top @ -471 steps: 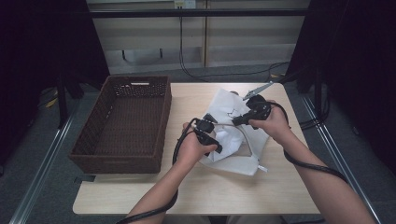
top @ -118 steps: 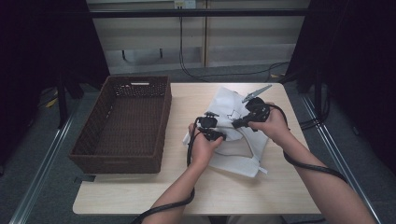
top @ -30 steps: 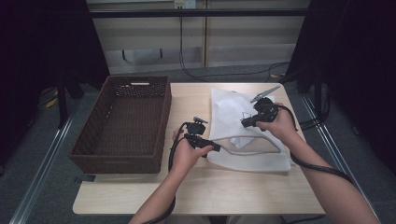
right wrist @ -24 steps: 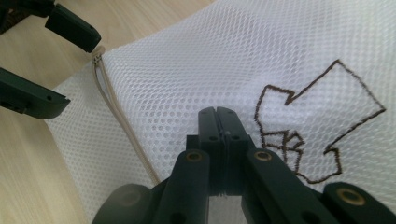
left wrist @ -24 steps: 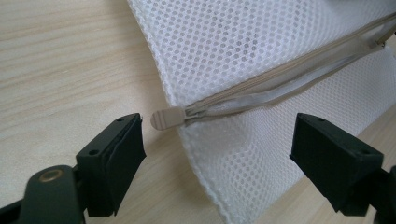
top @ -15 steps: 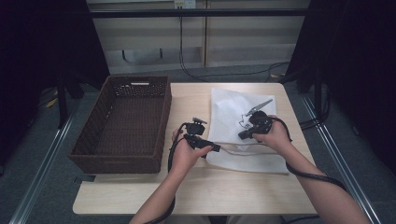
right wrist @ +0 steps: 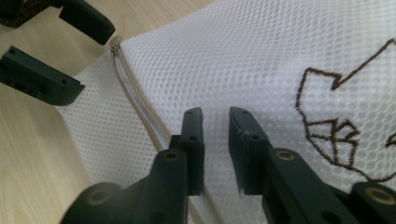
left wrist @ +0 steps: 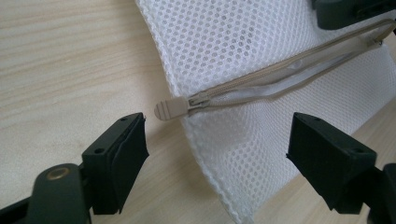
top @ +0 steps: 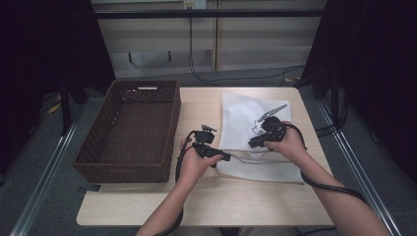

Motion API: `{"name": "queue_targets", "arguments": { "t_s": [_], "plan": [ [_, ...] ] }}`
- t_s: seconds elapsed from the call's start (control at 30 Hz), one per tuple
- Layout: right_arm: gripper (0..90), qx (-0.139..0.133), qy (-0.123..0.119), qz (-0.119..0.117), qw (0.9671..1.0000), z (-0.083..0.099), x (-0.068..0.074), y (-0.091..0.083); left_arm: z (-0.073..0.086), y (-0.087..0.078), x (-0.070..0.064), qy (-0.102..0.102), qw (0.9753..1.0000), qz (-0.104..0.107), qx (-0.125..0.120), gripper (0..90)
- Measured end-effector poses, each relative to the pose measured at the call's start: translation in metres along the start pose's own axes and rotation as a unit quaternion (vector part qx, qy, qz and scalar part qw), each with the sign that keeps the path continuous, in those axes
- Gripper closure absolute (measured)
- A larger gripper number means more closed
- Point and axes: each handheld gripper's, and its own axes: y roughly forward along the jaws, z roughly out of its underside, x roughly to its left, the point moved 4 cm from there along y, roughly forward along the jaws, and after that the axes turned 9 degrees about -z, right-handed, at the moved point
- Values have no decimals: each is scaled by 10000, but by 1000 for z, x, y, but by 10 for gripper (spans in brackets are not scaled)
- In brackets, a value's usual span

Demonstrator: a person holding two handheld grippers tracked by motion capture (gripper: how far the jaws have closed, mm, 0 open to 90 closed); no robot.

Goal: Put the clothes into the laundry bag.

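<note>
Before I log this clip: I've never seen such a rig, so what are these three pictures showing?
A person sits at a wooden table and holds a hand tool with two black jaws in each hand. The high view looks down from above. The other two pictures come from small cameras riding on each tool, looking along its jaws.

On the table lie a brown wicker basket and a white mesh bag with a beige zipper.

The left gripper is open, its jaws either side of the zipper pull without touching it. The right gripper sits on the mesh beside the zipper, jaws nearly together; whether they pinch any mesh, I cannot tell.
</note>
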Motion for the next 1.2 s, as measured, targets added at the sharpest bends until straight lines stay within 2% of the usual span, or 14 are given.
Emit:
{"name": "queue_targets", "arguments": {
  "t_s": [0.03,0.07,0.27,0.33,0.5,0.6,0.7,0.87,0.9,0.97,1.03,1.07,1.1,1.2],
  "plan": [
    [758,0,0,0,10000,0,0,0,0,0,0,0,10000,0,0,210],
    [755,-42,-54,15,10000,-3,1,-3,1,1,-1,-92,10000,31,9,215],
    [706,-48,-19,84,10000,-10,2,-9,4,3,1,-71,9999,61,113,254],
    [667,-51,-18,86,9999,-12,3,-9,5,2,2,-90,9998,58,155,273],
    [643,-56,-24,69,10000,-17,7,-8,7,4,4,-272,9993,132,238,355],
    [635,-46,-26,65,10000,-19,8,-7,8,4,7,-283,9991,115,285,380],
    [602,-73,-87,45,9999,-22,10,-6,8,4,7,-413,9986,162,277,471],
    [574,-15,-75,24,10000,-25,14,-3,8,3,7,-387,9985,241,288,637],
    [574,-15,-75,24,10000,-25,14,-3,8,2,7,-415,9983,281,302,637],
    [549,-37,-105,15,9999,-28,17,-1,8,3,6,-455,9980,290,318,724],
    [544,-48,-119,8,9999,-28,18,0,8,3,7,-450,9979,322,330,750],
    [544,-43,-143,-18,9999,-30,20,1,8,1,7,-542,9973,421,277,811],
    [544,-43,-143,-18,9999,-30,20,1,8,1,7,-542,9973,421,277,844],
    [521,-28,-174,-67,9998,-32,24,4,5,-3,7,-553,9971,492,194,859]
  ]
}}
